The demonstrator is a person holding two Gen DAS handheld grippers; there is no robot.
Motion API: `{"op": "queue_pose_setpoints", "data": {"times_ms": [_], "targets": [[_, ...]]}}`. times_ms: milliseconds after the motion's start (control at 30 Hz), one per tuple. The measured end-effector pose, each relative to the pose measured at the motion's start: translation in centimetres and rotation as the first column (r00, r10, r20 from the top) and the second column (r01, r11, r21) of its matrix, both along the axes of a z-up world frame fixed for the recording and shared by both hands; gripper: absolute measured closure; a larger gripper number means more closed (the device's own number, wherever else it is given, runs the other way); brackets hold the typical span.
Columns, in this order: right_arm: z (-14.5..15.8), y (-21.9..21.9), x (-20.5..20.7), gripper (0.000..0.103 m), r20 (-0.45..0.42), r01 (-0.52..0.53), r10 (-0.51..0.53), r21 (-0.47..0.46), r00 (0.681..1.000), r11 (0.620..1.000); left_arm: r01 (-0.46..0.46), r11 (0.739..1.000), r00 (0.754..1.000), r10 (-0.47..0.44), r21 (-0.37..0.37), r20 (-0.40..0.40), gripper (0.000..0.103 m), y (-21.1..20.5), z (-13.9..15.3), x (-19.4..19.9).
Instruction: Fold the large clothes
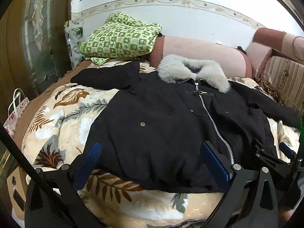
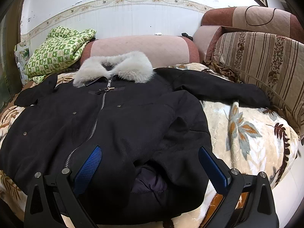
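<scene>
The coat was black with a pale grey fur collar. Under it lay a cream blanket printed with brown and grey leaves. At ten o'clock sat a green-and-cream checked quilt.

A black coat with a grey fur collar lies zipped on a leaf-patterned blanket. The left tool gapes wide over its hem.

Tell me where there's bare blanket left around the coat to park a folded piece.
Bare leaf-print blanket shows right of the black coat, below its outstretched sleeve and beside the striped cushion. Another patch lies left of the coat, below the other sleeve. The far left corner is crowded by the green checked bundle.
</scene>
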State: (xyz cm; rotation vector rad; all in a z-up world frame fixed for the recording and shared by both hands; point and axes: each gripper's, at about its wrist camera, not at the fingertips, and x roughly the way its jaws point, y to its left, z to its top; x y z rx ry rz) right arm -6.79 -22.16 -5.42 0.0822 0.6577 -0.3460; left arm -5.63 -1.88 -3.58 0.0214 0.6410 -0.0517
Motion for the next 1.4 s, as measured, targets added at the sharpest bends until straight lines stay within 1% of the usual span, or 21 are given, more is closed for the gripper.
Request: {"op": "queue_pose_setpoints", "data": {"times_ms": [200,633,767,933,1133,1400], "targets": [[-0.1,0.0,0.1,0.0,-0.006,0.001,-0.001,0.008,1.0,1.0,0.015,1.0,1.0,-0.015,0.023,-0.007,0.0,-0.8,-0.3,0.2],[-0.1,-0.1,0.2,0.0,-0.007,0.001,-0.001,0.01,1.0,1.0,0.014,0.999,0.999,-0.013,0.029,-0.029,0.0,-0.8,-1.0,0.5],[-0.1,-0.2,0.0,0.0,-0.006,0.0,0.0,0.016,1.0,1.0,0.017,0.999,0.999,-0.015,0.043,-0.044,0.0,-0.9,-1.4,0.7],[-0.3,-0.2,0.0,0.0,-0.007,0.002,-0.002,0.016,1.0,1.0,0.024,0.998,0.999,-0.021,0.064,-0.041,0.0,-0.9,-1.7,0.5],[-0.5,0.0,0.2,0.0,-0.014,0.005,-0.005,0.0,1.0,1.0,0.027,0.998,0.997,-0.023,0.061,-0.07,0.0,-0.7,-2.3,1.0],[-0.4,0.0,0.2,0.0,-0.013,0.005,-0.005,0.002,1.0,1.0,0.028,0.997,0.996,-0.022,0.068,-0.081,0.0,-0.8,-2.5,1.2]]}}
